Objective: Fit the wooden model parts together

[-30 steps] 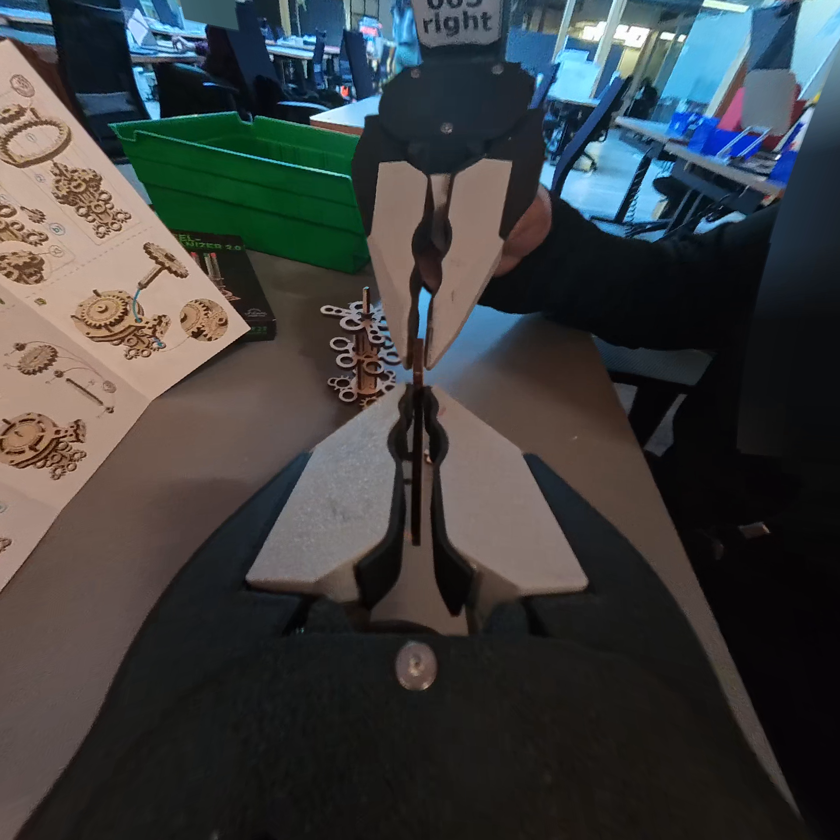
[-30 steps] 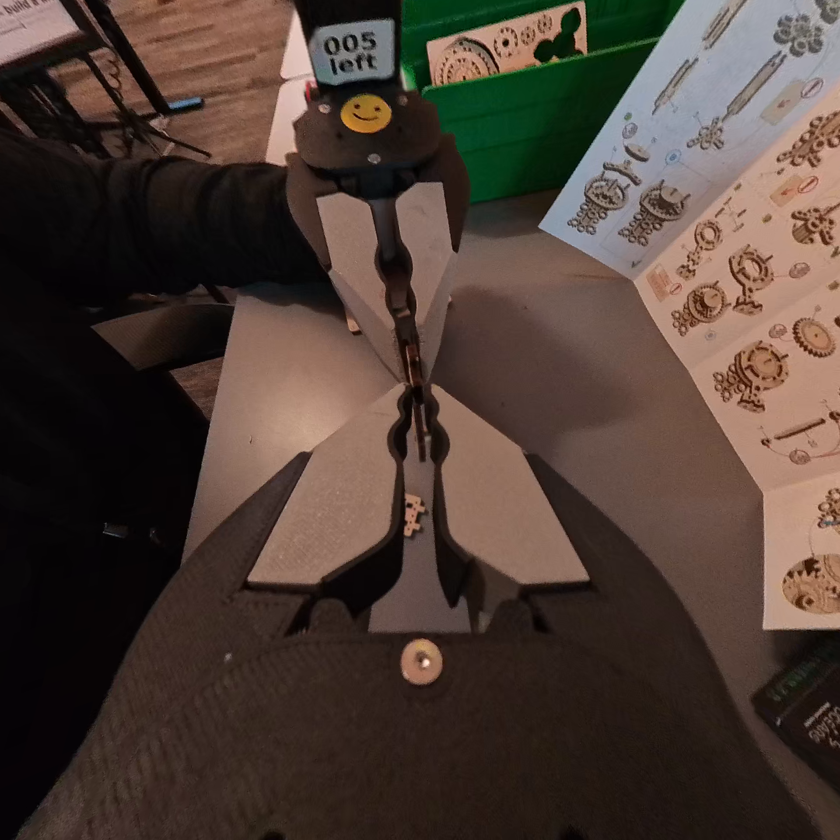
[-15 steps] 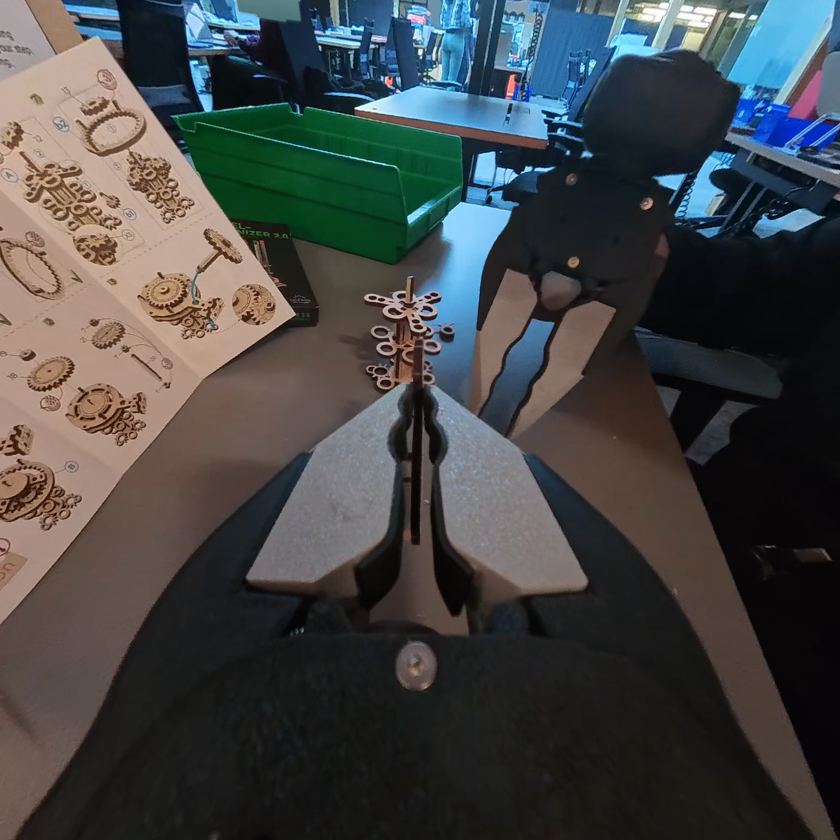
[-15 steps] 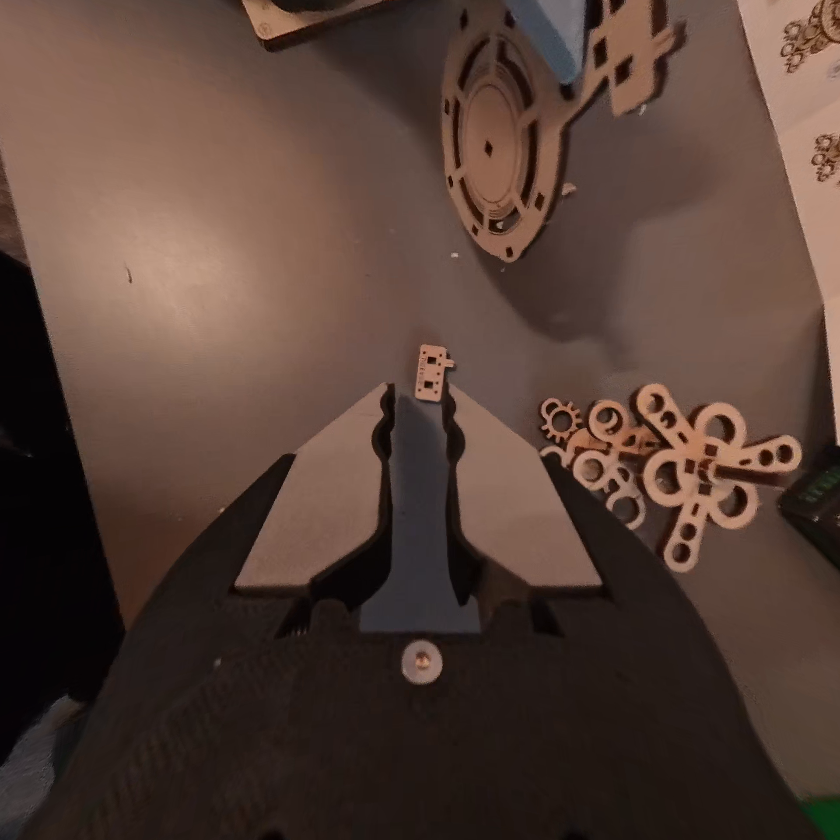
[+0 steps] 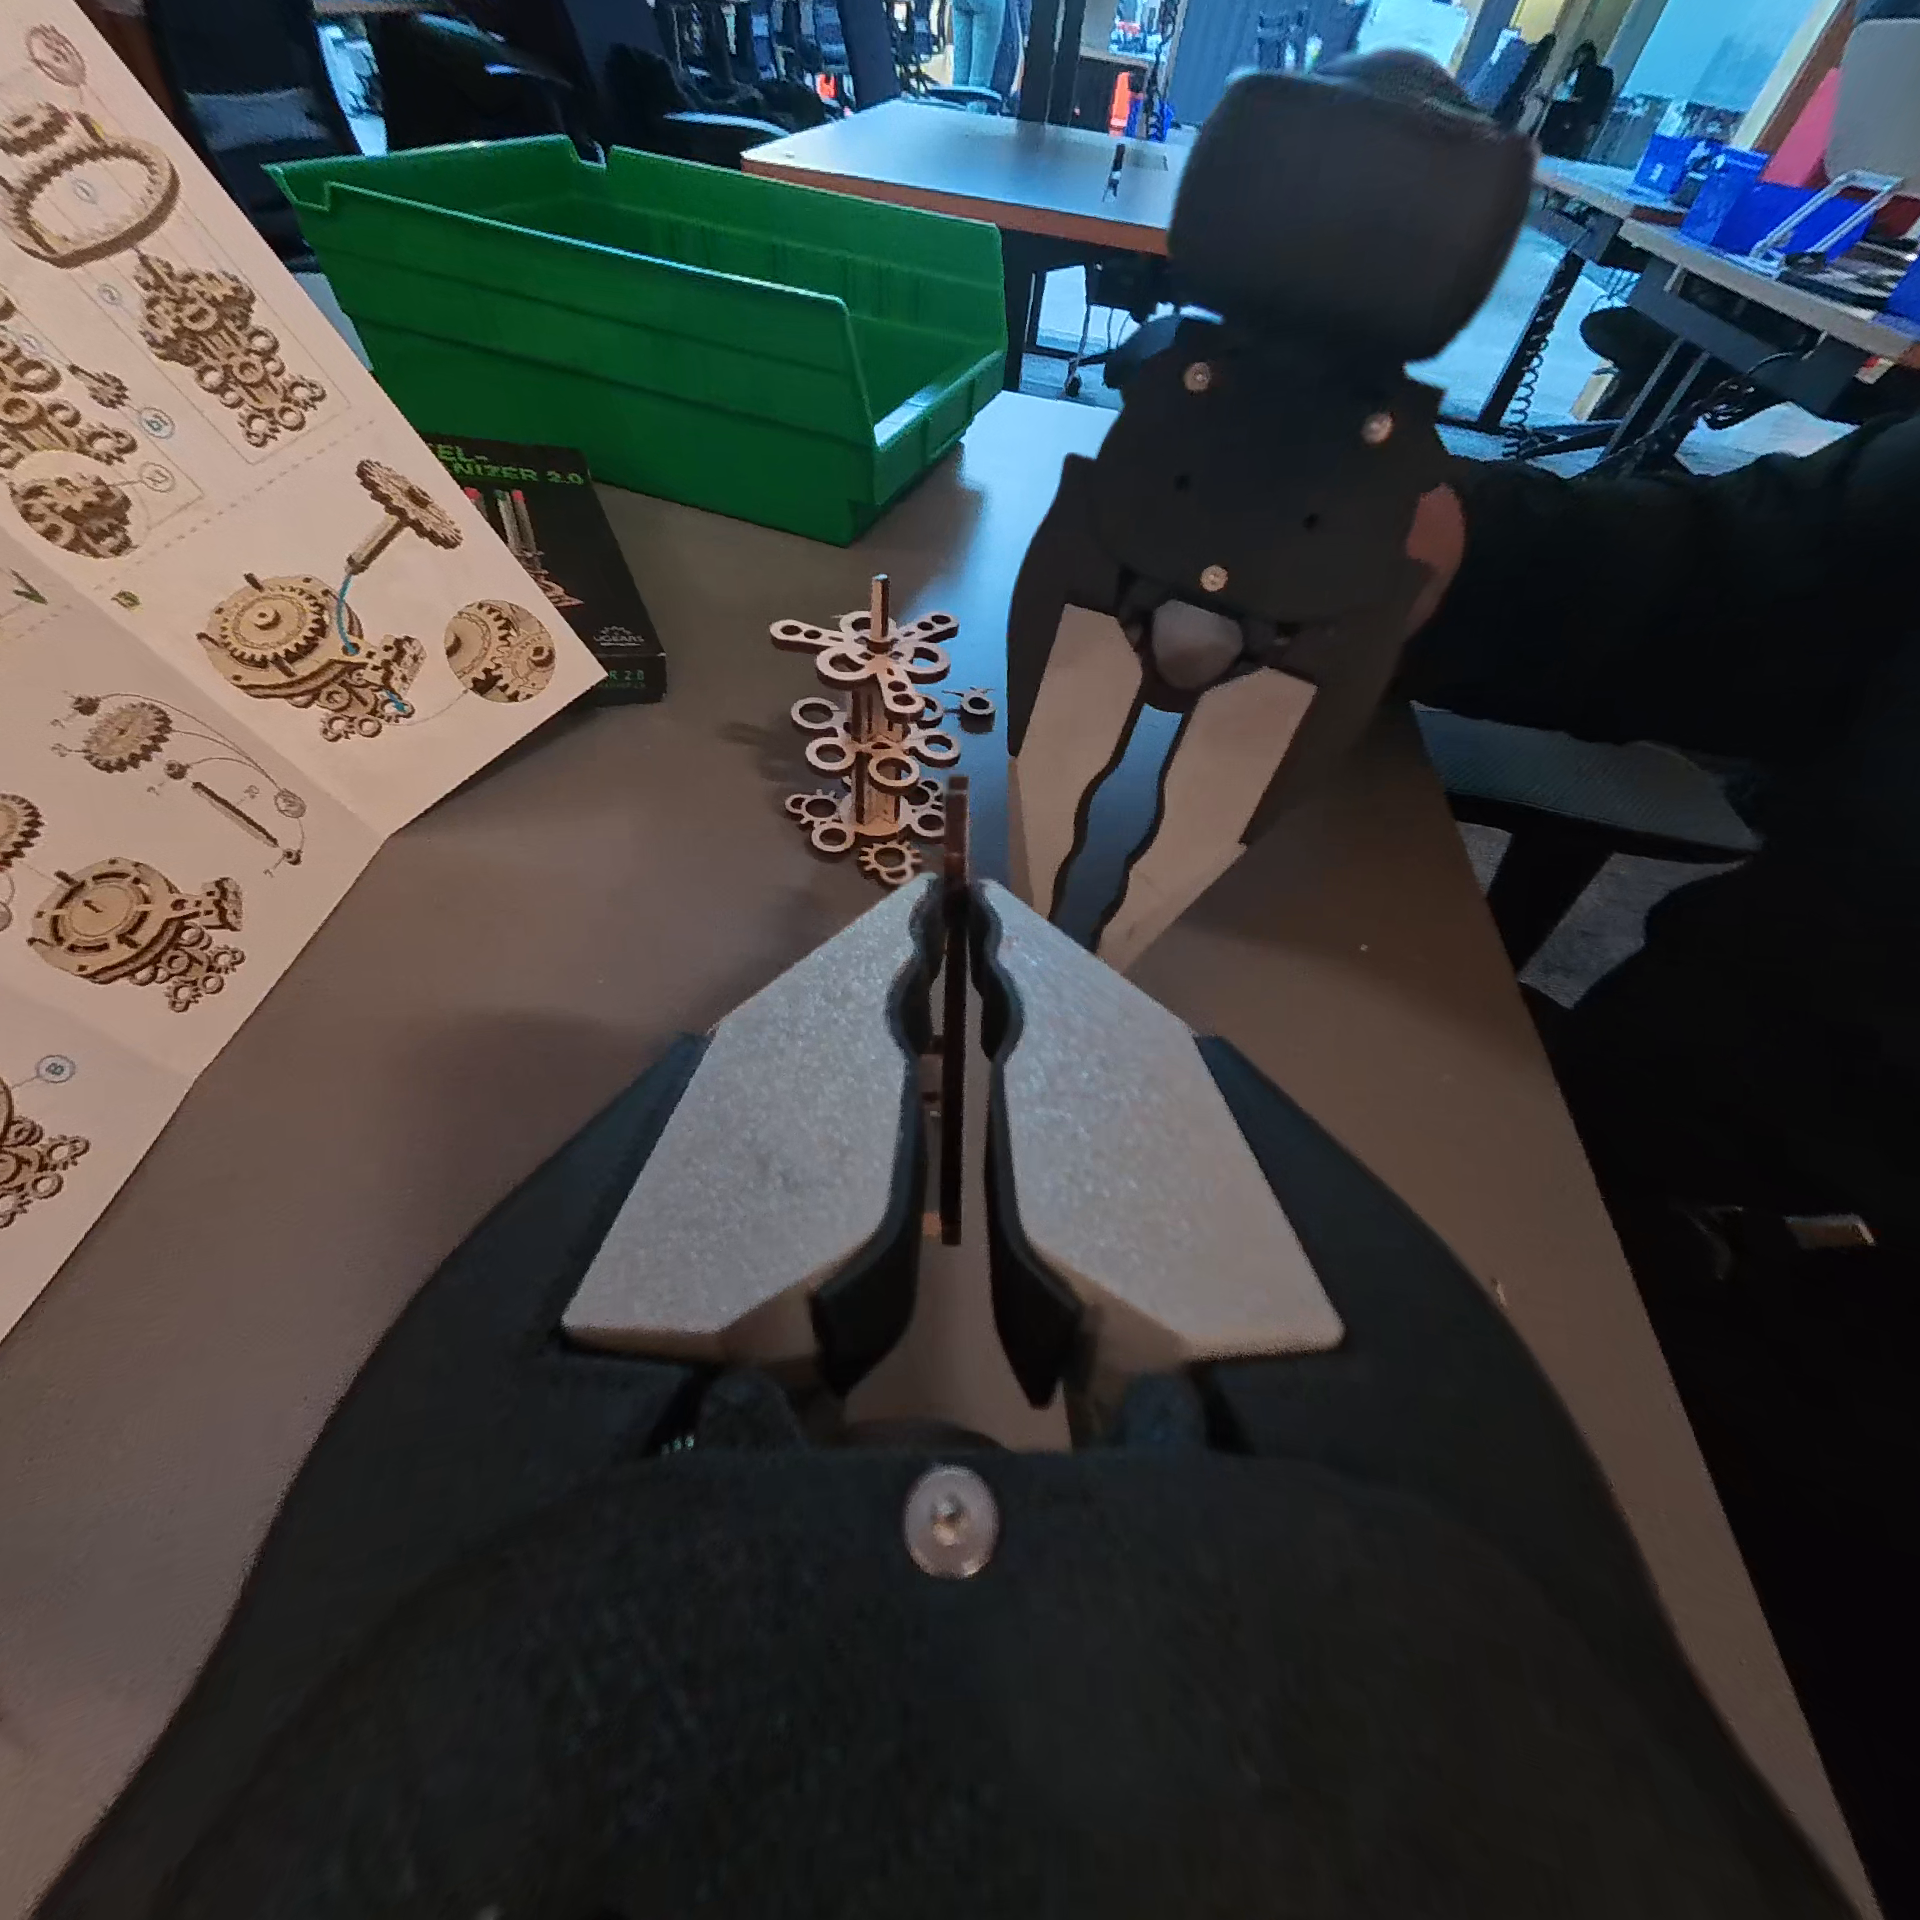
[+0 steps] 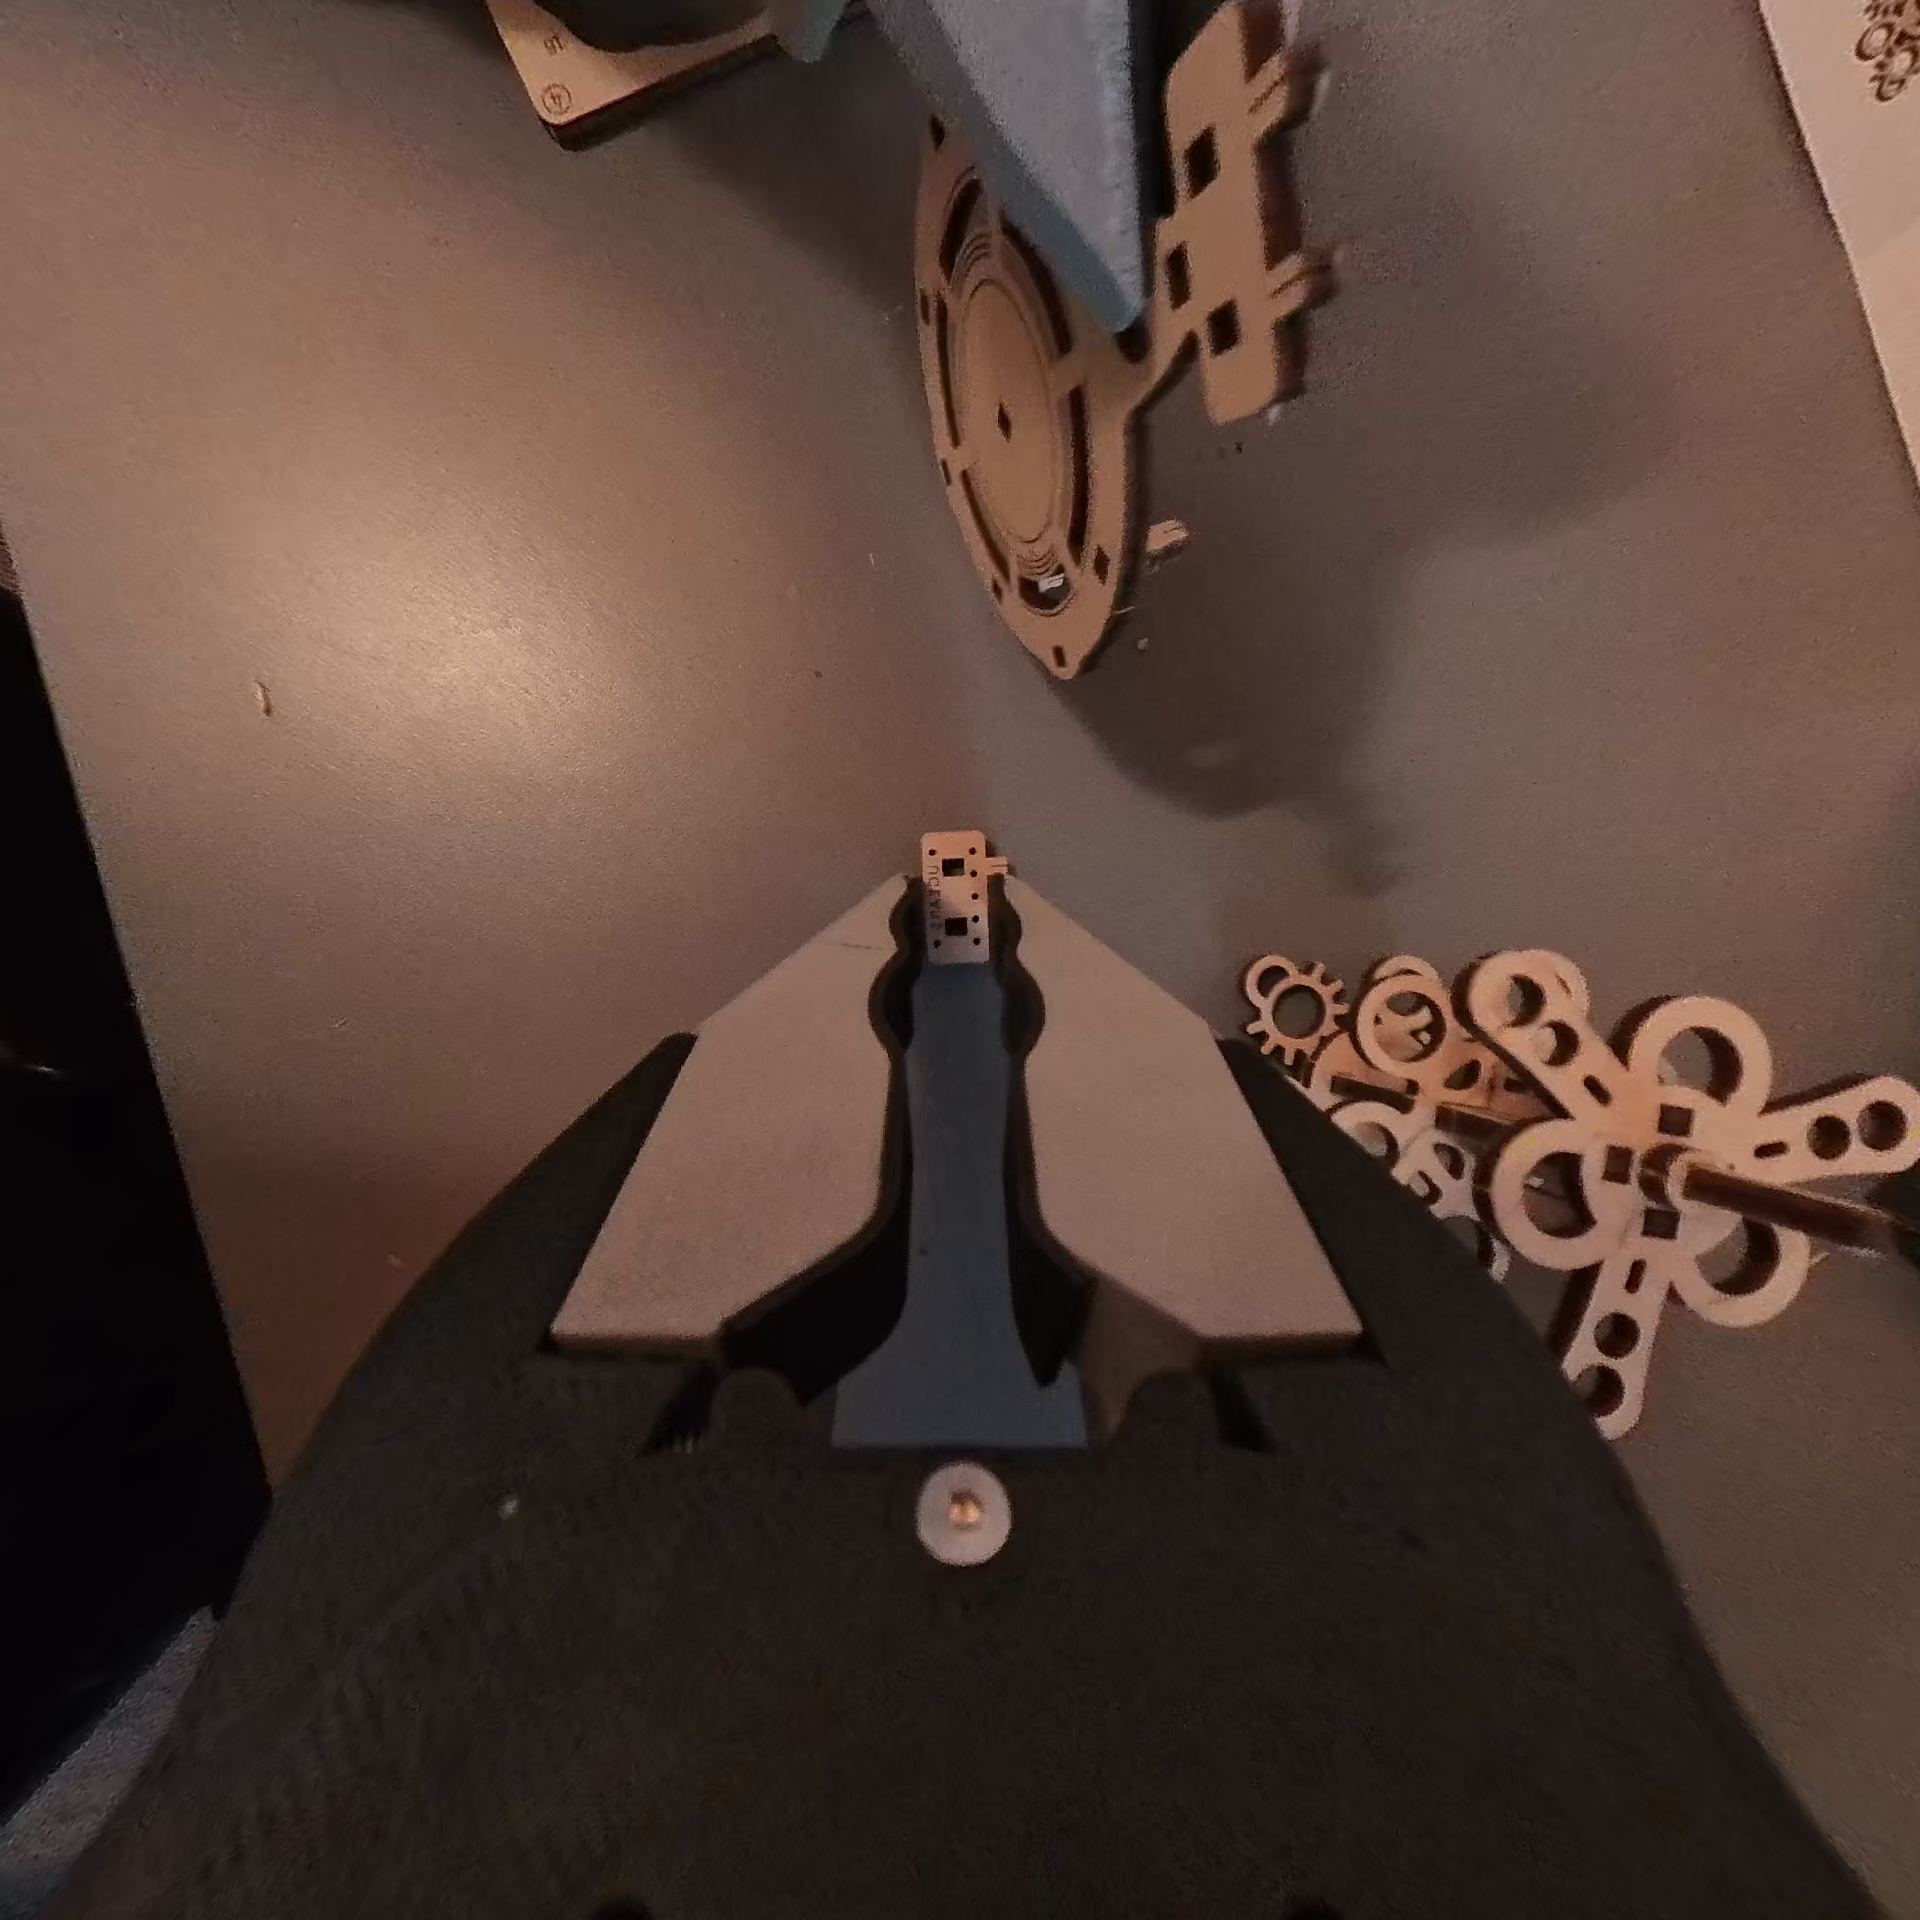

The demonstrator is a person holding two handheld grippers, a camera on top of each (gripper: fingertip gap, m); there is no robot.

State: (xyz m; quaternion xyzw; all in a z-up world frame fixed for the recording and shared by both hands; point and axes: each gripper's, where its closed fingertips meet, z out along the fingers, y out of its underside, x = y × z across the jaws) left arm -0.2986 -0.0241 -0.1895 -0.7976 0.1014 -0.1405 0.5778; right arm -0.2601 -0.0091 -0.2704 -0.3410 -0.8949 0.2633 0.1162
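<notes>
My left gripper (image 5: 954,883) is shut on a flat round wooden plate (image 5: 954,1091), seen edge-on. In the right wrist view this plate (image 6: 1023,468) hangs above the table under a left finger (image 6: 1039,156). My right gripper (image 5: 1132,914) points down at the table to the right of the plate, jaws apart. From its own view the right gripper (image 6: 963,888) is open, with a small wooden piece with square holes (image 6: 961,862) lying on the table between its fingertips. A wooden assembly of ringed arms on a shaft (image 5: 878,738) stands behind; it also shows in the right wrist view (image 6: 1558,1143).
A folded instruction sheet (image 5: 208,623) stands at the left, with a black box (image 5: 561,561) beside it. A green bin (image 5: 665,312) sits at the back. A corner of a wooden sheet (image 6: 623,62) lies at the top. The grey table (image 6: 416,520) ends at the right (image 5: 1507,1039).
My right gripper left the plate it was meeting, turned down toward the table and opened. It then moved forward so the small piece now lies between its tips. The left gripper keeps holding the plate.
</notes>
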